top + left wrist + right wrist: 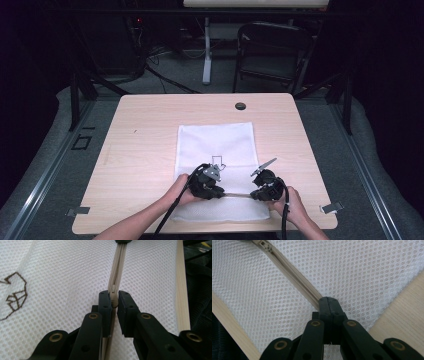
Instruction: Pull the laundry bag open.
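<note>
Zipper (117,272) work | your left tongs (113,298) pinch the slider (114,301) | right tongs (329,305) clamp the tape end, holding the mesh bag (215,145) taut.

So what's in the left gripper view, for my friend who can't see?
The left claw pinches the beige zipper pull of a white mesh bag. The zipper runs straight away from it, and a strip of wooden table shows on the right.
</note>
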